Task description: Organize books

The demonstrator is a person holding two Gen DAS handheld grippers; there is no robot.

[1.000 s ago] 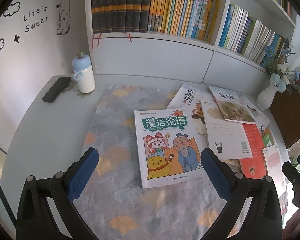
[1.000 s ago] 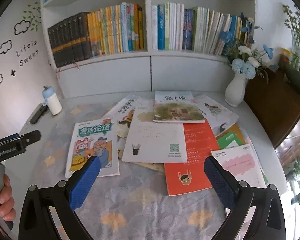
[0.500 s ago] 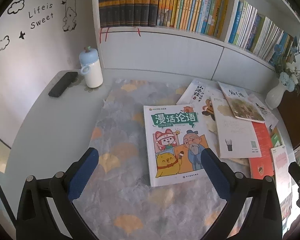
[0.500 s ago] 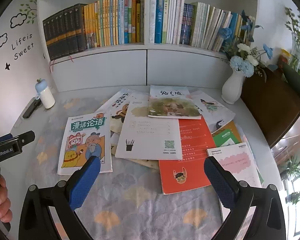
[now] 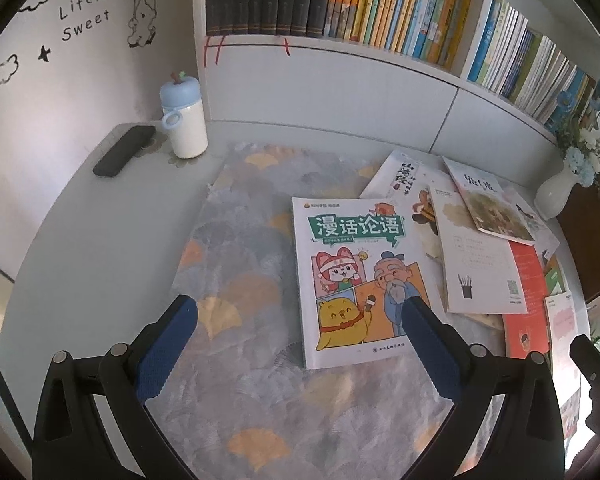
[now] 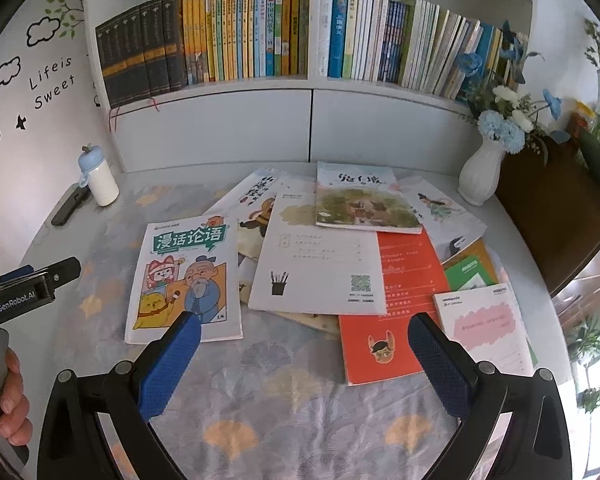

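Several books lie scattered on a patterned cloth (image 5: 240, 272) over the table. A cartoon book with a green title banner (image 5: 352, 280) (image 6: 186, 276) lies apart at the left of the heap. Beside it a white booklet (image 6: 320, 268) overlaps an orange book (image 6: 396, 312), with a landscape-cover book (image 6: 364, 200) behind. My left gripper (image 5: 300, 312) hovers open above the cloth, its right finger over the cartoon book's lower right corner. My right gripper (image 6: 304, 332) hangs open above the heap's near edge. Both hold nothing.
A white bottle with a blue lid (image 5: 183, 120) and a black phone (image 5: 124, 151) sit at the table's back left. A white vase of flowers (image 6: 482, 172) stands at the back right. Full bookshelves (image 6: 260, 36) line the wall behind. A hand (image 6: 12, 400) holds the left gripper.
Both cameras have shifted: the cartoon book now sits further right in the left wrist view, and the heap lies lower and closer in the right wrist view. Nothing was grasped.
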